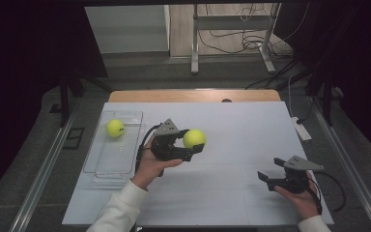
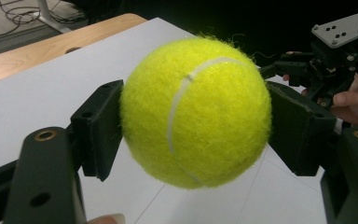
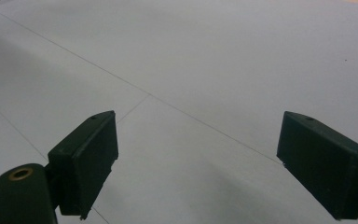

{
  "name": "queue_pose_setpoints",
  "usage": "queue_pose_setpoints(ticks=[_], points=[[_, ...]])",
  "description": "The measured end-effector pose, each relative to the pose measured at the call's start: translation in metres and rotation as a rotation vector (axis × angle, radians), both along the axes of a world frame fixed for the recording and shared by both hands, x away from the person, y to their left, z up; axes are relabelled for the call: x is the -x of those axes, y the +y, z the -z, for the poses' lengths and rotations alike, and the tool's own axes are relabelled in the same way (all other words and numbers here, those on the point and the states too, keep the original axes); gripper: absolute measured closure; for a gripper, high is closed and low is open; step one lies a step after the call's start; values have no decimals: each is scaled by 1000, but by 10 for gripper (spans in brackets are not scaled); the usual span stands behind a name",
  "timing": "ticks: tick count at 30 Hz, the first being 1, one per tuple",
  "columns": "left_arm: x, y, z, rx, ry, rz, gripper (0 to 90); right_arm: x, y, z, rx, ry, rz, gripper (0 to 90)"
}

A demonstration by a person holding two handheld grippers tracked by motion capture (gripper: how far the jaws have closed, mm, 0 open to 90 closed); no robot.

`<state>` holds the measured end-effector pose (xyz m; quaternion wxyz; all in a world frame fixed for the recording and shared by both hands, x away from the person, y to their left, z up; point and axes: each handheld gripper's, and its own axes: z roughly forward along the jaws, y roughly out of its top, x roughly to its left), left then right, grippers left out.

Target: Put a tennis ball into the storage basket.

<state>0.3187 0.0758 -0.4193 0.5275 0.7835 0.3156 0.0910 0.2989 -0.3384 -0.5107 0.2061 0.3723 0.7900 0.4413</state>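
White table sheet (image 1: 232,145), dark room around. Fuzzy yellow tennis ball (image 2: 196,112), white seam, held above the sheet just right of the clear tray (image 1: 101,164). Left gripper (image 1: 191,145) clamps it at the sides. Second ball (image 1: 115,128) sits in the tray. Right gripper (image 3: 198,158) wide, empty. Risk: round felt ball could slip out if the pads ease off, then roll away.

Fuzzy yellow felt tennis ball (image 2: 196,112), matt black plastic jaws, smooth matt white worktop (image 1: 251,130), clear glossy plastic tray (image 1: 107,164), wooden edge strip (image 1: 193,95)
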Motion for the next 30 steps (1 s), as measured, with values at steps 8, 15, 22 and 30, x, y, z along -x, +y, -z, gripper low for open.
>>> queue_pose_setpoints(ticks=[8, 15, 22, 30], points=[[0, 6, -2, 2, -4, -23, 266, 0, 0, 0, 2, 0, 0, 127], [1, 17, -6, 11, -9, -44, 266, 0, 0, 0, 3, 0, 2, 127], [3, 24, -6, 7, -11, -61, 266, 0, 0, 0, 4, 1, 4, 127], [4, 34, -6, 9, -3, -83, 266, -2, 0, 1, 6, 5, 7, 126]])
